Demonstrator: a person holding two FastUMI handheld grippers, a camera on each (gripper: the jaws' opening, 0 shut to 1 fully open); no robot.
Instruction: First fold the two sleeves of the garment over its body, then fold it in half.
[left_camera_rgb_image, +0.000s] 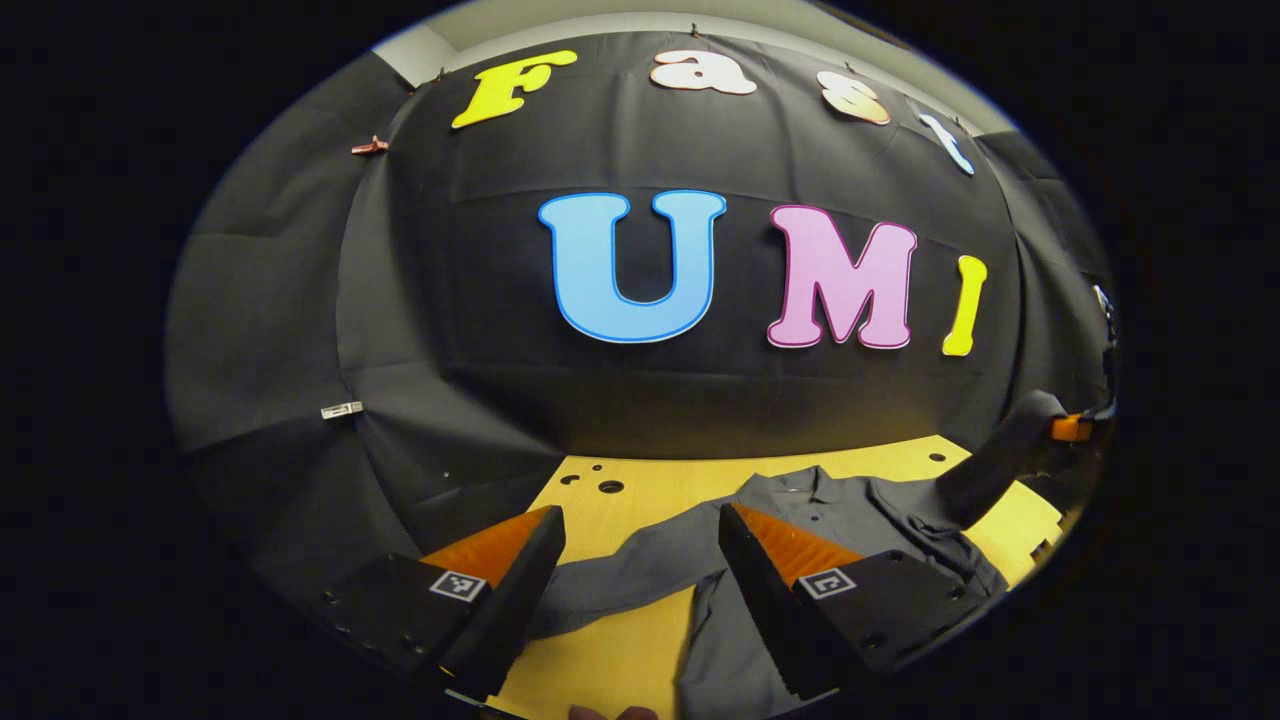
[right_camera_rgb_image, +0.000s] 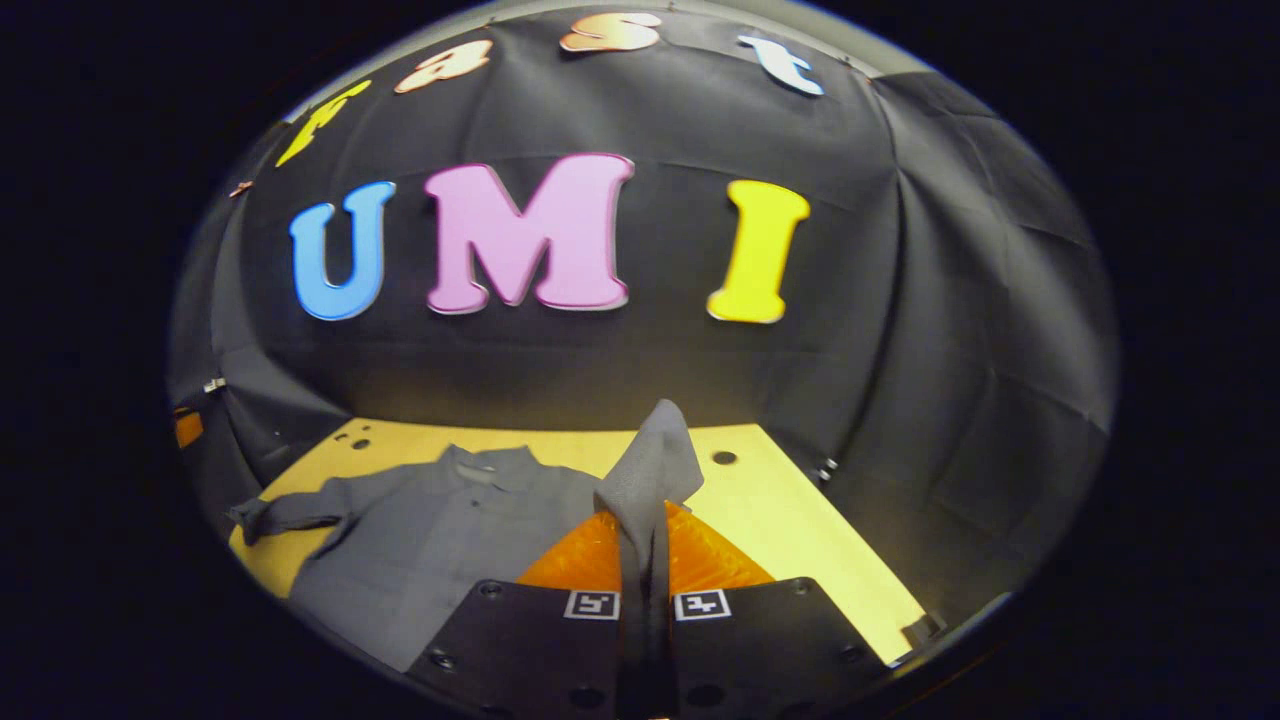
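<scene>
A grey collared shirt (right_camera_rgb_image: 440, 530) lies spread on the yellow wooden table (right_camera_rgb_image: 790, 530), collar toward the back wall. My right gripper (right_camera_rgb_image: 645, 520) is shut on one sleeve (right_camera_rgb_image: 655, 465), and the cuff stands up above the fingertips, lifted off the table. The other sleeve (right_camera_rgb_image: 285, 512) stretches flat to the left in the right gripper view. In the left gripper view my left gripper (left_camera_rgb_image: 640, 530) hangs open above that flat sleeve (left_camera_rgb_image: 640, 565), which runs across between its fingers. The shirt body (left_camera_rgb_image: 850, 515) lies beyond, and the raised sleeve (left_camera_rgb_image: 1000, 450) hangs from the other gripper (left_camera_rgb_image: 1075, 427) at the far right.
The table (left_camera_rgb_image: 600, 660) has small round holes (left_camera_rgb_image: 610, 487) near its back edge, another hole (right_camera_rgb_image: 724, 457) shows behind the raised sleeve. Black cloth walls close the booth at the back and sides. Bare table lies right of the shirt in the right gripper view.
</scene>
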